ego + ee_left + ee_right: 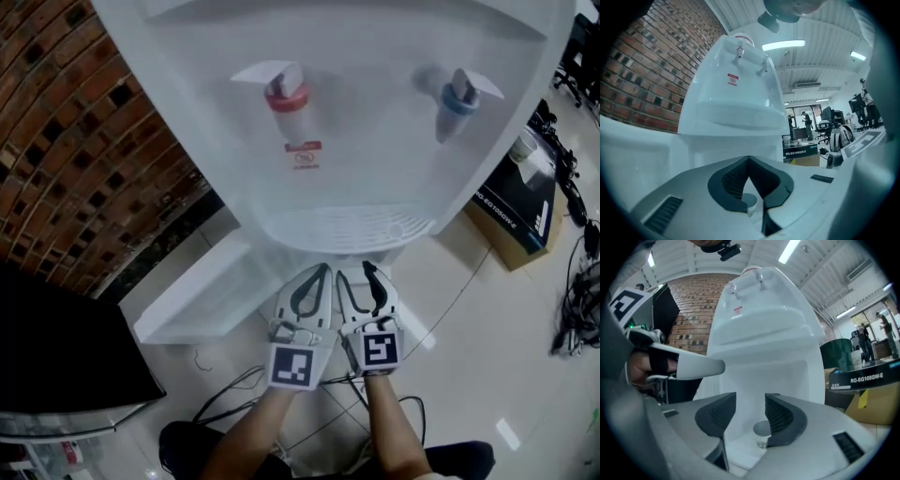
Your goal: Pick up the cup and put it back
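A small white paper cup (761, 433) stands on the floor of the white recess low in the water dispenser (356, 122). Through the left gripper view the cup (749, 200) shows just beyond the jaws. The head view hides it under the drip tray (347, 228). My left gripper (323, 272) is held level before the recess, its tips meeting, nothing between them (749, 161). Beside it my right gripper (362, 272) stands open (751, 401), and the cup is ahead of its right pad, untouched. The left gripper's finger (691, 366) shows at the left of the right gripper view.
Red tap (286, 94) and blue tap (459, 96) jut out above the tray. A white door panel (187, 295) lies open at left. A brick wall (66, 141) is left, a dark cabinet (56, 356) nearer. A carton on a box (511, 211) and cables (577, 309) lie right.
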